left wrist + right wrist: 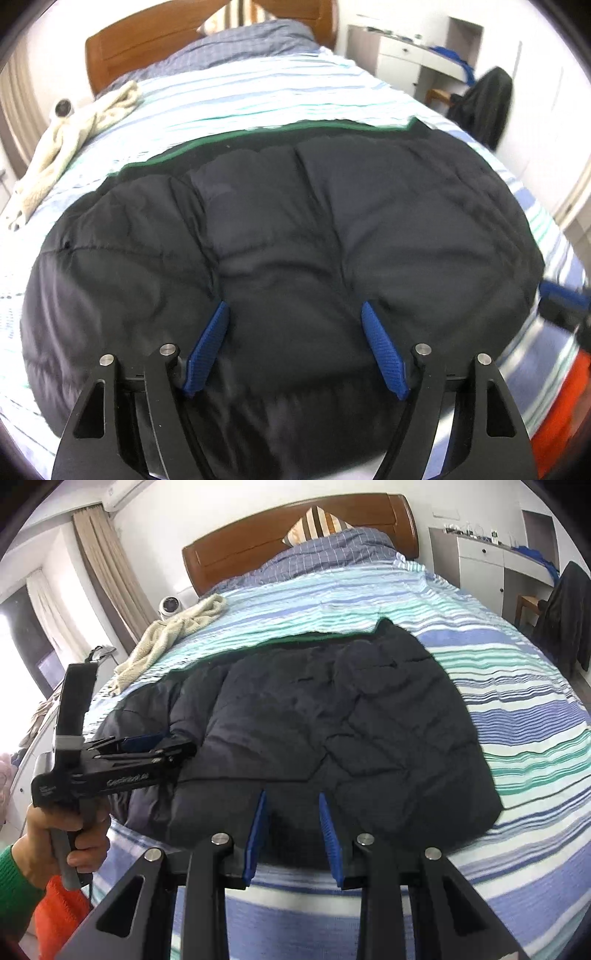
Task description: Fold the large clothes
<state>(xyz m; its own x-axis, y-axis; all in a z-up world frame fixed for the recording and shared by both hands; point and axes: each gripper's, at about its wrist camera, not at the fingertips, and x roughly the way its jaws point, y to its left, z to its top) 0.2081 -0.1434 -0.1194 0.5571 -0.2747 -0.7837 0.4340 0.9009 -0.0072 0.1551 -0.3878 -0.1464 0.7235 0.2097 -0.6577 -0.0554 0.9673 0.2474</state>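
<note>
A large black quilted puffer jacket (288, 229) with a green lining edge lies flat on the striped bed (258, 96); it also shows in the right wrist view (332, 720). My left gripper (295, 308) is open, its blue pads spread wide just above the jacket's near part, holding nothing. It shows from the side in the right wrist view (166, 744), over the jacket's left edge. My right gripper (291, 797) is open, empty, at the jacket's near hem.
A cream towel (173, 631) lies at the bed's far left by a small white camera (170, 606). A blue checked duvet (325, 554) and striped pillow (317, 524) sit by the wooden headboard (258, 539). A chair draped with dark clothes (565, 609) and white cabinets (480, 565) stand right.
</note>
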